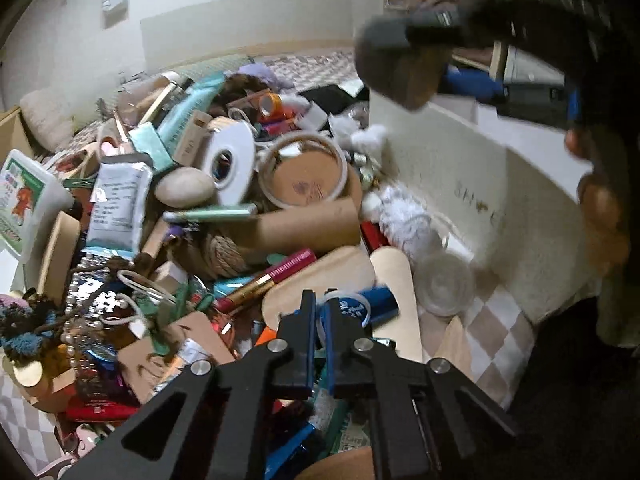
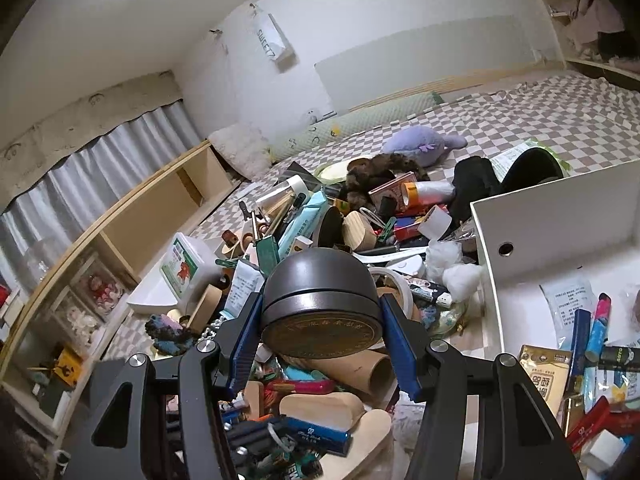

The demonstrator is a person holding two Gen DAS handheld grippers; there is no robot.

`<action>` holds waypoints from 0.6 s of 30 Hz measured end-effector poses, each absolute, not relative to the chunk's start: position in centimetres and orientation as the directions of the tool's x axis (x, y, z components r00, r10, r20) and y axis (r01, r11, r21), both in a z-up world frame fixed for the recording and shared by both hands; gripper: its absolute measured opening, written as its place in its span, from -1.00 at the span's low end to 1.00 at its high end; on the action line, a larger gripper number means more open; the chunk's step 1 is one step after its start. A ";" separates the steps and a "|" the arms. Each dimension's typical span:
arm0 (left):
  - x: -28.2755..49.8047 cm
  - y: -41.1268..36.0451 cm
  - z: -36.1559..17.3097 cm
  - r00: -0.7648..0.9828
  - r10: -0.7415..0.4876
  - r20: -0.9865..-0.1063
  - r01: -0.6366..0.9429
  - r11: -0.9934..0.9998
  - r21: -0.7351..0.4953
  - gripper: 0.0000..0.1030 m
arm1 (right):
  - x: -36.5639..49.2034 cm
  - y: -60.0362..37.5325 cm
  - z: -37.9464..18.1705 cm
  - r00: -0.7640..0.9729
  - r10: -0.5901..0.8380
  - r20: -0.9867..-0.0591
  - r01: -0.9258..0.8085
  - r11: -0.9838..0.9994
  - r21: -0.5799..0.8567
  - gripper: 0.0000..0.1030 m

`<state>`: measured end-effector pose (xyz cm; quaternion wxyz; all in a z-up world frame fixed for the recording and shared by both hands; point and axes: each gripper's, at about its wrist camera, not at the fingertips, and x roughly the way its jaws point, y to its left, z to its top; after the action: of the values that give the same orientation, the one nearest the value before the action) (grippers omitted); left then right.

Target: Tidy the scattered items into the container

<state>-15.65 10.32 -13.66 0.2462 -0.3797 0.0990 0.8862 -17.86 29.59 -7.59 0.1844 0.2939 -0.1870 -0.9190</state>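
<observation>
A heap of scattered items (image 1: 224, 208) lies on a checked bedspread. My left gripper (image 1: 319, 300) is low over the near side of the heap. Its jaws are pinched together on a thin white loop (image 1: 352, 300) joined to a blue case (image 1: 380, 304). My right gripper (image 2: 320, 300) is shut on a round dark tin (image 2: 320, 304) with a bronze base, held above the heap. In the left wrist view this gripper and the tin (image 1: 400, 72) show blurred at the upper right. The white container (image 2: 560, 216) stands to the right with several packets and tubes inside; its outer wall (image 1: 460, 168) faces the left wrist camera.
In the heap are a white tape roll (image 1: 232, 164), a cardboard tube (image 1: 308, 224) and a clear cup (image 1: 444, 284) by the container wall. A purple plush (image 2: 420, 142) lies farther back. Wooden shelving (image 2: 152, 208) runs along the left. A person's hand (image 1: 600, 208) shows at right.
</observation>
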 end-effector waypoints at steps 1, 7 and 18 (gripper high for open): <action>-15.7 10.2 -13.4 -0.597 0.365 -0.714 -0.504 -0.863 -0.020 -0.91 | -17.8 29.6 -7.6 -0.760 -0.450 -0.470 0.230 -0.862 0.452 0.14; -16.1 9.5 -11.4 -0.629 0.404 -0.664 -0.471 -0.878 -0.088 -0.91 | -17.6 29.6 -7.4 -0.763 -0.450 -0.464 0.231 -0.860 0.455 0.14; -16.0 9.7 -7.3 -0.669 0.453 -0.589 -0.478 -0.870 -0.126 -0.91 | -16.7 30.7 -5.8 -0.796 -0.440 -0.415 0.229 -0.855 0.465 0.14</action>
<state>-15.98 9.67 -7.35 0.2547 -0.3172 0.0195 0.9133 -16.75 30.71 -5.84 0.1806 0.2632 -0.1999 -0.9264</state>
